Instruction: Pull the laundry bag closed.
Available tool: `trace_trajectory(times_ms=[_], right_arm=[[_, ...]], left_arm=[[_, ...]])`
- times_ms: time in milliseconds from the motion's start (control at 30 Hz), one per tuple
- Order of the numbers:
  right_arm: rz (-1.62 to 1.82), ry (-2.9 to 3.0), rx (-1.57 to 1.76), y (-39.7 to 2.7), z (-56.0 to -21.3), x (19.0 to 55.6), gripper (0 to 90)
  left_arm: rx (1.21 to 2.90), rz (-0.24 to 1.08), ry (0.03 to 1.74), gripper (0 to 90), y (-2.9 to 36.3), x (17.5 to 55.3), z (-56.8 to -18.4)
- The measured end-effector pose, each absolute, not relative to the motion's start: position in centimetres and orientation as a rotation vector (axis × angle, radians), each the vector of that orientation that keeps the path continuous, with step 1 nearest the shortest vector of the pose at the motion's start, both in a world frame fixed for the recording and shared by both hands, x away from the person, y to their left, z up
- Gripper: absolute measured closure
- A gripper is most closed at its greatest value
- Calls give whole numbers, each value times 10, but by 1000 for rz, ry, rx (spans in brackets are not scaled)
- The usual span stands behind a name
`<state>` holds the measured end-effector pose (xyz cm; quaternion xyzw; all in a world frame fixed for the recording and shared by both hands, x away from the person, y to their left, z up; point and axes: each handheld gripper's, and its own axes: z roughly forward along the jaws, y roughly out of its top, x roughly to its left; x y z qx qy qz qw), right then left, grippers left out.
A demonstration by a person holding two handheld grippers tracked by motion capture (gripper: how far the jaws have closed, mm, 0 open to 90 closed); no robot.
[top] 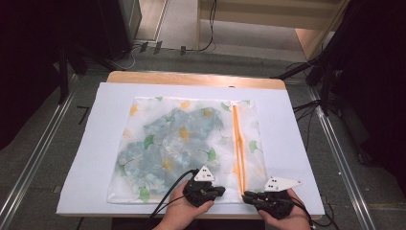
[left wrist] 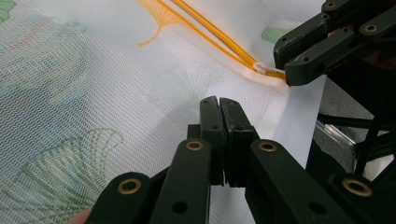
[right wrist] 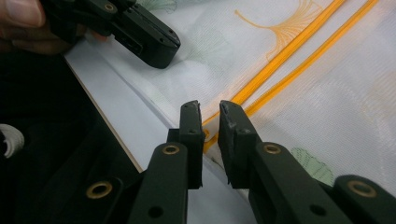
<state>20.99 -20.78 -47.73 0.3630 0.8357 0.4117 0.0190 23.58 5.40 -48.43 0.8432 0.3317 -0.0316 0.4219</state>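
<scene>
White mesh, printed with green and yellow leaves, makes up the flat zippered laundry bag [top: 191, 143] spread across the middle of the high view, on a white sheet [top: 95, 163] that covers my wooden counter [top: 191, 78]. Inside the bag a blue floral cloth [top: 167, 143] shows through the mesh, lying toward the left and centre. An orange zipper [top: 238, 148] runs down the right part of the bag, from its far edge to the near edge.

My left claw [top: 221, 190] sits at the bottom centre of the high view, at the bag's near edge, just left of the zipper's lower end. In the left gripper view this left claw [left wrist: 219, 100] has its jaws pressed together over the mesh; whether any fabric is pinched between them I cannot tell.

My right claw [top: 245, 195] is at the bottom right of the high view, by the zipper's near end. In the right gripper view the right claw [right wrist: 210, 105] stands narrowly parted, with the orange zipper [right wrist: 280, 56] seen through the gap, holding nothing.
</scene>
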Motion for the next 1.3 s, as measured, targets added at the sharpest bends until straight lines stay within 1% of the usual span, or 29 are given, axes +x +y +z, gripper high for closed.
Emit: trace_trajectory(times_ms=[867, 1300], right_arm=[[1363, 2569, 1173, -212, -474, 212, 815], [1401, 2566, 1202, -215, -473, 214, 789]], left_arm=[[2113, -89, 825, 889, 54, 236, -484], [2115, -91, 819, 885, 55, 235, -484]])
